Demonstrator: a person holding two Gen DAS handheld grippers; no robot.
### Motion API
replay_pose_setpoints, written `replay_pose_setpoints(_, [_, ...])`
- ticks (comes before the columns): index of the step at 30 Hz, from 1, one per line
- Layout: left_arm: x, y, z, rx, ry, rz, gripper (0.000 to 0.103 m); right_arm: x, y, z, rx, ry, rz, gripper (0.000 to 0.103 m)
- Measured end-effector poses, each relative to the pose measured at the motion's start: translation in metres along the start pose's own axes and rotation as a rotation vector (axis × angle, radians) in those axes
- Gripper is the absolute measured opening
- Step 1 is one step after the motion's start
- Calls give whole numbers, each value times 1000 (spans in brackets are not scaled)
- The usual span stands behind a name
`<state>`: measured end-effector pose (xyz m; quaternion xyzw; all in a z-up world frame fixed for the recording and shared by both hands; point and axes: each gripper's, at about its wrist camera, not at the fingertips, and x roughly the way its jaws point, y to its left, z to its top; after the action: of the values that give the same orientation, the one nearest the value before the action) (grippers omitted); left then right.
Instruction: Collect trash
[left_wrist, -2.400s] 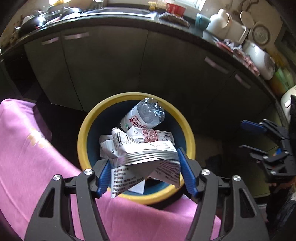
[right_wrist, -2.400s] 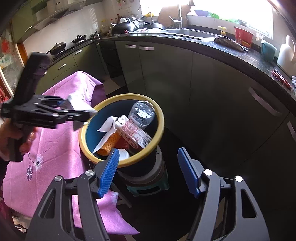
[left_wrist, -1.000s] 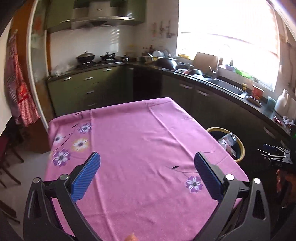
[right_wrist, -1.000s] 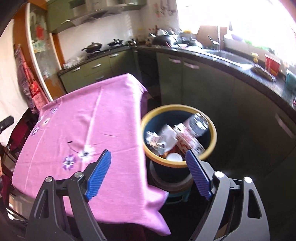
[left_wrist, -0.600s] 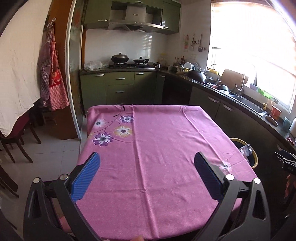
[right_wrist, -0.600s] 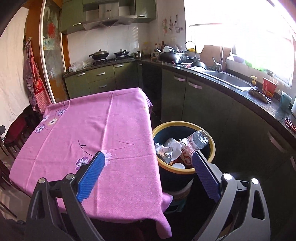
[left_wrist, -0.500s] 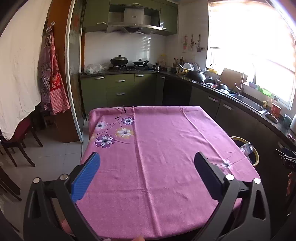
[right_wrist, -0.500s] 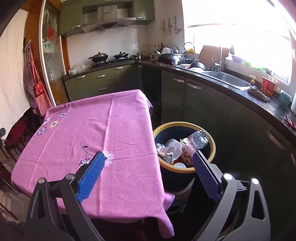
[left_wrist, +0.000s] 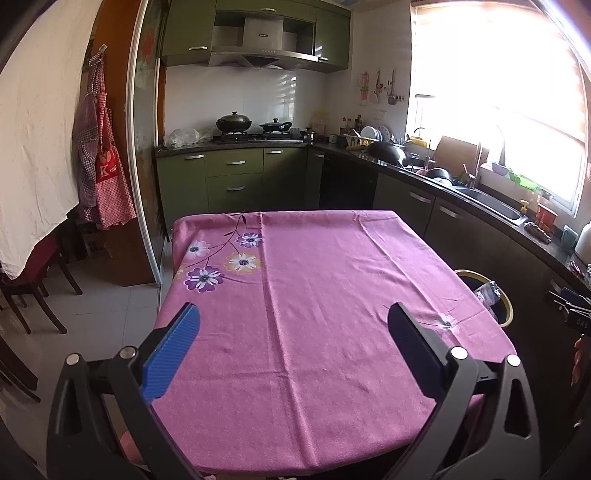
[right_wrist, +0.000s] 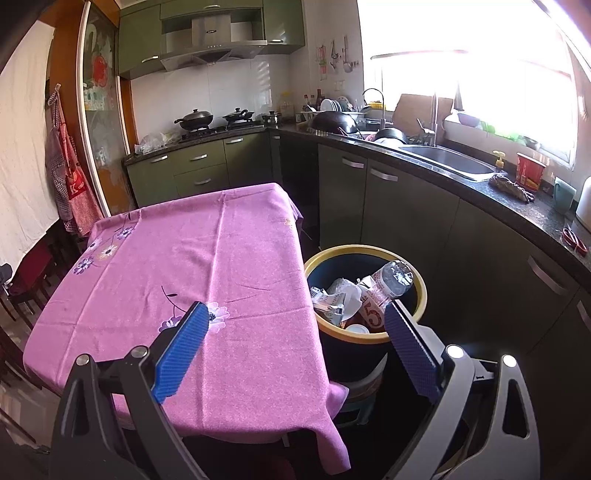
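In the left wrist view, the left gripper (left_wrist: 293, 341) fills the bottom of the frame with its 2 blue-padded fingers (left_wrist: 171, 350) spread wide apart and nothing between them. Behind them the pink cloth-covered tabletop (left_wrist: 314, 295) takes up the centre of the frame, its flower print sitting at middle left. At the right edge, just past the tabletop's corner, a sliver of the round dark bin with a yellow rim (left_wrist: 508, 314) shows, with a bit of clear crumpled plastic inside. A dark part of the other tool, the right gripper (left_wrist: 570, 306), pokes in at the far right edge; whether it is apart cannot be told from this view.

In the right wrist view, the right gripper (right_wrist: 295, 350) sits at the bottom of the frame, its blue-padded fingers (right_wrist: 181, 345) also wide apart and empty. The same yellow-rimmed bin (right_wrist: 417, 280) stands on the floor at centre right, just beside the tabletop's (right_wrist: 184, 266) hanging cloth edge. Inside it lie the collected trash: a clear crushed plastic bottle with a red-and-white label (right_wrist: 393, 277) leaning against the right wall, a crumpled white wrapper (right_wrist: 334, 299) at the left, and a red-and-white carton marked with a large 5 (right_wrist: 371, 314) near the front. Green cabinets under a dark counter with a steel sink (right_wrist: 447, 160) run along the upper right.
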<state>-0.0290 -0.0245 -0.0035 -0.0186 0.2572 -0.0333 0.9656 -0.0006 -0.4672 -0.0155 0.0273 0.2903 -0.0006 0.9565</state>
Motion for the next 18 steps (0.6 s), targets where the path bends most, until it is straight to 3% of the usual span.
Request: replay_pose_setpoints(18, [2, -2, -1, 9, 11, -12, 97, 3, 5, 2, -5, 6, 13, 94])
